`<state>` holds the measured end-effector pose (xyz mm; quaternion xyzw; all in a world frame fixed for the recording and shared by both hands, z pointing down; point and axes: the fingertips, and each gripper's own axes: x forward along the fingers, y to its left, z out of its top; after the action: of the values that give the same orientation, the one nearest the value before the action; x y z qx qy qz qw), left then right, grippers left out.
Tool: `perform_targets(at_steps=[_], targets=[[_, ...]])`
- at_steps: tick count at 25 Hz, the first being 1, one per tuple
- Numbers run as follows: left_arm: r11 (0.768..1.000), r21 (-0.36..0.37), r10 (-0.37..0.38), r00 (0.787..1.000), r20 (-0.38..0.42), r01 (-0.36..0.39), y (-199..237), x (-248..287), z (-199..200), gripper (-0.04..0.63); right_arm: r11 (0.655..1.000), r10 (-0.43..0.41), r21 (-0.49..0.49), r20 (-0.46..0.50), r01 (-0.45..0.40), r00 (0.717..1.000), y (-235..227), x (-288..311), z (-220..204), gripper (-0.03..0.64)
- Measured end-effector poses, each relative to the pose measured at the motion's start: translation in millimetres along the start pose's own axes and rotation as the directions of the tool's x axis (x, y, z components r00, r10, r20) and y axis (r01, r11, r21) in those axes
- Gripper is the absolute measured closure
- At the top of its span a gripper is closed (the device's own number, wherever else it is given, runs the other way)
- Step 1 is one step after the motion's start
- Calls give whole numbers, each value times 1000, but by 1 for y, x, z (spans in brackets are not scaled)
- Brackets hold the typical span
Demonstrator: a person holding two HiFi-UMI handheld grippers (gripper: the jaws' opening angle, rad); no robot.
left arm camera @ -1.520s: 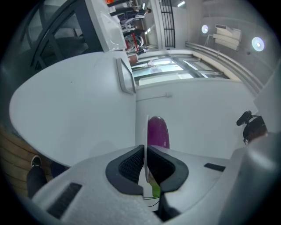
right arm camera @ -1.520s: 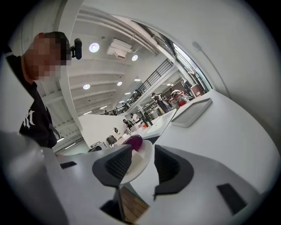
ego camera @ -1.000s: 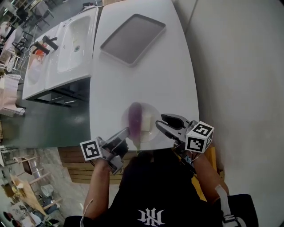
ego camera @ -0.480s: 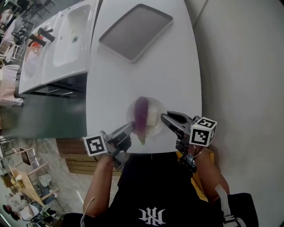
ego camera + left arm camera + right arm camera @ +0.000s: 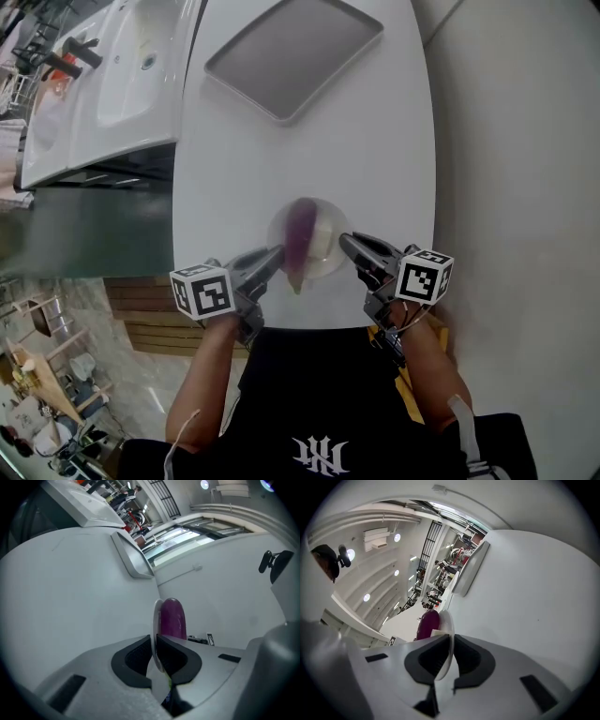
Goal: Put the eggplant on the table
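My left gripper (image 5: 275,255) is clamped tight on the left rim of the plate (image 5: 319,273). My right gripper (image 5: 349,244) is closing on the right rim, which is between the jaws with a sliver of gap on one side. The eggplant (image 5: 299,239) lies on the plate beside a white block (image 5: 324,240), over the near end of the desk (image 5: 375,141). A gray tray (image 5: 291,56) sits at the far end.
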<state>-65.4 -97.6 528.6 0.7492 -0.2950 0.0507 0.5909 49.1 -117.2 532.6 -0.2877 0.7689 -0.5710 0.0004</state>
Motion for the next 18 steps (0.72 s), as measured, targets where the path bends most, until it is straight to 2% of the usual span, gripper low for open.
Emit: perform_targets(at_steps=[6, 9, 13, 15, 18], targets=[[994, 94, 62, 997, -51, -57, 16, 8, 2, 567, 999, -29, 46, -9, 30, 1000, -8, 6, -2, 592], [980, 175, 109, 990, -85, -93, 20, 11, 1, 549, 996, -52, 74, -10, 52, 999, -12, 7, -5, 592], [964, 237, 153, 982, -110, -124, 24, 14, 0, 537, 990, -79, 112, -16, 81, 997, -19, 8, -9, 592], [948, 282, 185, 976, -118, -146, 27, 15, 0, 529, 989, -92, 116, -20, 94, 996, -22, 8, -11, 592], [908, 374, 249, 960, -125, -186, 31, 15, 0, 509, 987, -111, 116, -23, 113, 994, -24, 9, -13, 592]])
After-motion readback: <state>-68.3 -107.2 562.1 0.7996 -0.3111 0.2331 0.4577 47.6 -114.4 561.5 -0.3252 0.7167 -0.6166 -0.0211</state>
